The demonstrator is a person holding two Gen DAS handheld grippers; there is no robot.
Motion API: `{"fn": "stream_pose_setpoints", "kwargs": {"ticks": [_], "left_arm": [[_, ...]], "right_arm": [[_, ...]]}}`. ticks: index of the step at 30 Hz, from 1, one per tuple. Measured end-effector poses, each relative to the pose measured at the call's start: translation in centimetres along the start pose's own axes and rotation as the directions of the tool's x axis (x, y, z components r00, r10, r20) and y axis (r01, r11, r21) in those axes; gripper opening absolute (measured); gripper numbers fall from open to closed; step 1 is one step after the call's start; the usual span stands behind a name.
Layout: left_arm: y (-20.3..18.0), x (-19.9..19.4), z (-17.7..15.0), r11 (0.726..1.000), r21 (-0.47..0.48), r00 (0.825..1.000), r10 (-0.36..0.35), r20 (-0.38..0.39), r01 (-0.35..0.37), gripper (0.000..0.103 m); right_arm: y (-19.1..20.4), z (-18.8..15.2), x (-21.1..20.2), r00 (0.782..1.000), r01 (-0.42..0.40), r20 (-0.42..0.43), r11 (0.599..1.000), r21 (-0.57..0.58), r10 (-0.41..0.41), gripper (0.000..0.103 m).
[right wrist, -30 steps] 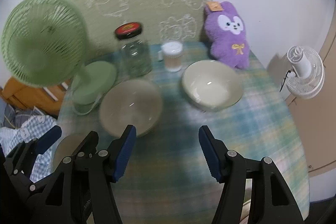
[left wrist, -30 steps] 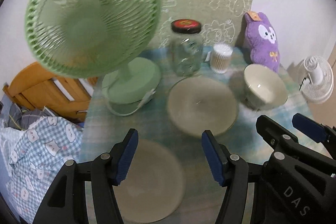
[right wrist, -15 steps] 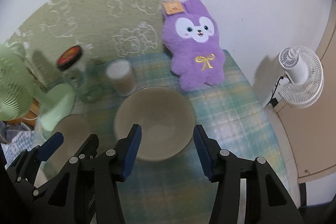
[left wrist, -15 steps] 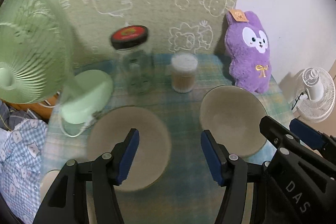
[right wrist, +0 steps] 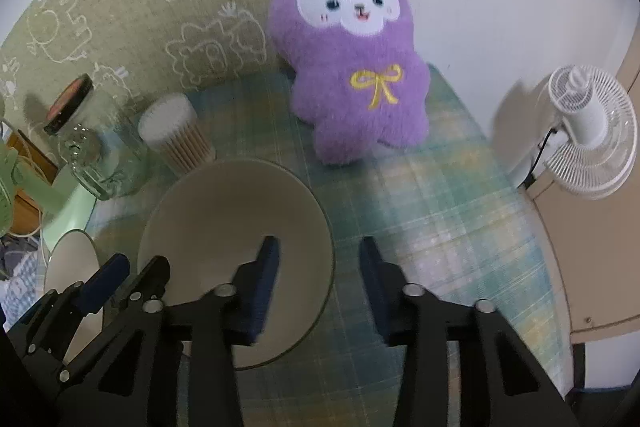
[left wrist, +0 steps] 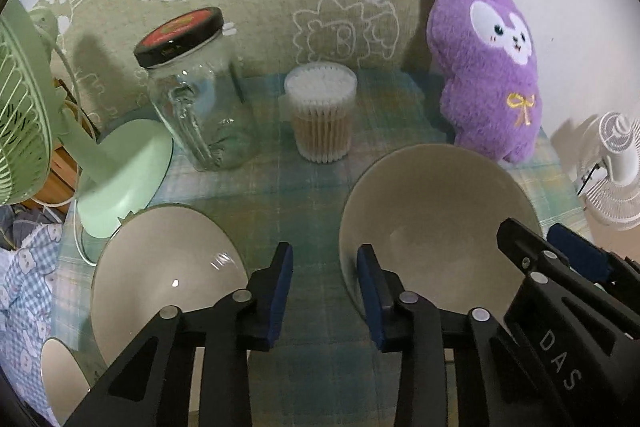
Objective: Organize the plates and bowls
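Left gripper (left wrist: 325, 277) jaws just narrowing over bare cloth, right gripper (right wrist: 319, 277) narrowing astride bowl (right wrist: 224, 211) rim, unpinched, plate (left wrist: 160, 267) outside left finger.

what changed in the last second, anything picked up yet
Both grippers moved forward and down over the table toward the bowl. The left gripper and right gripper have just been closing their jaws. The right gripper's jaws now straddle the bowl's rim without pressing it; the left's are empty. Nothing is picked up. The plate, jar and purple plush stayed put.
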State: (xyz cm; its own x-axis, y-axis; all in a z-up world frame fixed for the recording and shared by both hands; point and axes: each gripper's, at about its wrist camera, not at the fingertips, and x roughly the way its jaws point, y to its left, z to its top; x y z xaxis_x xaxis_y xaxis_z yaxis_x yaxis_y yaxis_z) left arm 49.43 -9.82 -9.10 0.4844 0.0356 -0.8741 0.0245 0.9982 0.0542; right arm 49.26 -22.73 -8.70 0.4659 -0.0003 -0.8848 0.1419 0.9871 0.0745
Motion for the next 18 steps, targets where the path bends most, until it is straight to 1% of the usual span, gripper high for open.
{"fn": "stream_pose_setpoints", "kwargs": {"ticks": [3, 4, 5, 7, 9, 12, 18], "left_arm": [[-0.4, 0.4, 0.0, 1.0, 0.011, 1.0, -0.005, -0.004, 0.005, 0.021], [-0.5, 0.6, 0.0, 1.0, 0.014, 1.0, -0.008, -0.004, 0.008, 0.019], [-0.7, 0.7, 0.0, 1.0, 0.016, 1.0, -0.013, -0.005, 0.013, 0.013], [-1.1, 0.8, -0.1, 1.0, 0.02, 1.0, -0.003, 0.004, 0.003, 0.011], [-1.3, 0.8, 0.0, 1.0, 0.029, 1.0, 0.006, 0.01, -0.006, 0.011], [-1.2, 0.8, 0.0, 1.0, 0.025, 1.0, 0.001, 0.004, -0.001, 0.011], [-1.0, 0.1, -0.4, 1.0, 0.001, 1.0, -0.007, -0.004, 0.007, 0.01]], "right_arm": [[-0.1, 0.1, 0.5, 1.0, -0.001, -0.006, 1.0, -0.003, 0.001, 0.029], [-0.1, 0.2, 0.6, 1.0, -0.002, -0.009, 1.0, -0.005, 0.002, 0.022], [-0.3, 0.2, 0.9, 1.0, -0.003, -0.016, 1.0, -0.008, 0.003, 0.017], [-0.3, 0.3, 1.1, 1.0, -0.016, -0.024, 1.0, -0.007, 0.016, 0.013], [-0.3, 0.5, 1.2, 1.0, -0.017, -0.025, 1.0, -0.009, 0.016, 0.012], [-0.1, 0.5, 1.2, 1.0, -0.013, -0.022, 1.0, -0.017, 0.012, 0.012], [-0.2, 0.5, 0.4, 0.999, -0.026, -0.022, 0.999, -0.026, 0.026, 0.012]]}}
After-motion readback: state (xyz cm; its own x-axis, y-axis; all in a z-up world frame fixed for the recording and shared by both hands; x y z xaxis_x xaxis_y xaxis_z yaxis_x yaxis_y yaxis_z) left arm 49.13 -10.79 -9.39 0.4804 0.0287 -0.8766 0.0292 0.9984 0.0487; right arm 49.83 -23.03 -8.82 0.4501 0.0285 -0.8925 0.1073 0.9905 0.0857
